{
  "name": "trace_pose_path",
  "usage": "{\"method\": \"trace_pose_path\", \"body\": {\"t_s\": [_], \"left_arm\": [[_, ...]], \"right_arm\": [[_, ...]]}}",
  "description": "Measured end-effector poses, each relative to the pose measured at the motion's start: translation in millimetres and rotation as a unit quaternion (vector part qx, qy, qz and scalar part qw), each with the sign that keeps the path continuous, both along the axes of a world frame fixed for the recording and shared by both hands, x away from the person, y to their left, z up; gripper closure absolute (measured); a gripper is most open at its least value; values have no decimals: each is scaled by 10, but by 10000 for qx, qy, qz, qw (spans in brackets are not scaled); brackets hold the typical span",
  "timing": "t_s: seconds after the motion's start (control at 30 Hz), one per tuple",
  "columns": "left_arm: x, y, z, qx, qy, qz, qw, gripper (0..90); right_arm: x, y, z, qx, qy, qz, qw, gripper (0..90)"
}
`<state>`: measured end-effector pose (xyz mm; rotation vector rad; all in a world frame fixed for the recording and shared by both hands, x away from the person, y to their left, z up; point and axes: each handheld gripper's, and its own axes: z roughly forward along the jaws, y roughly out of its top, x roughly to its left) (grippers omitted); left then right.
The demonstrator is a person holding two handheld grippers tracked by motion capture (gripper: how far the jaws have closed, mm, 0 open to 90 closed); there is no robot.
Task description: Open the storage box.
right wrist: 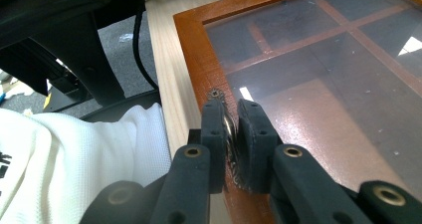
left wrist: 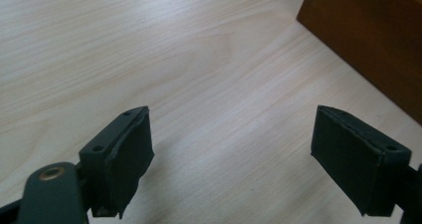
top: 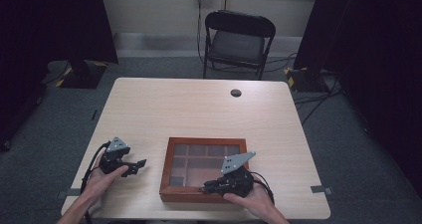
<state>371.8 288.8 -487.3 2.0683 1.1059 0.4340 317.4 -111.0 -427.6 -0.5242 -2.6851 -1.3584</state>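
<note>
So the lid's metal clasp (right wrist: 230, 134) is pinched by the right tool (right wrist: 231, 115) at 6 o'clock; the wooden box (top: 166, 171) isn't opened yet, left tool (left wrist: 231, 149) spread.

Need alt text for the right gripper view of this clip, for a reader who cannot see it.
The right gripper is shut on a small metal clasp at the front edge of a wooden box with a glass lid showing divided compartments. A white sleeve and the pale table lie to the left.

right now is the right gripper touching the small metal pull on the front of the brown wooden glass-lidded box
Touching. The right gripper view shows the right gripper shut on the small metal pull at the front edge of the brown wooden glass-lidded box.
</note>
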Motion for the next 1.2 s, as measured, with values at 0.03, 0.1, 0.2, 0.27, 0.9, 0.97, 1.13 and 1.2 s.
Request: {"method": "trace_pose_path", "body": {"t_s": [0.03, 0.1, 0.2, 0.27, 0.9, 0.97, 1.13, 1.2], "left_arm": [[-14, -16, 20, -28, -19, -60, 10000, 160], [-29, -40, 37, -123, -11, -129, 9998, 163], [-55, -88, 70, -223, -43, -255, 9994, 166], [-71, -124, 91, -233, -102, -309, 9992, 169], [-163, -409, 180, -520, -54, -935, 9942, 165], [-187, -449, 200, -525, -95, -1012, 9934, 165], [-225, -508, 231, -561, -201, -1153, 9915, 164], [-235, -533, 232, -530, -240, -1203, 9910, 159]], "right_arm": [[2, -1, 5, 11, 9, 5, 10000, 823], [7, -4, 18, 15, 32, 10, 10000, 824], [15, -5, 49, 14, 9, 23, 10000, 825], [21, -5, 82, -15, -10, 30, 10000, 825], [74, -26, 301, 106, -34, -13, 9999, 827], [73, -23, 333, 96, -71, -35, 9999, 827], [85, -24, 369, 96, -110, -38, 9999, 828], [91, -24, 397, 97, -132, -38, 9999, 828]]}}
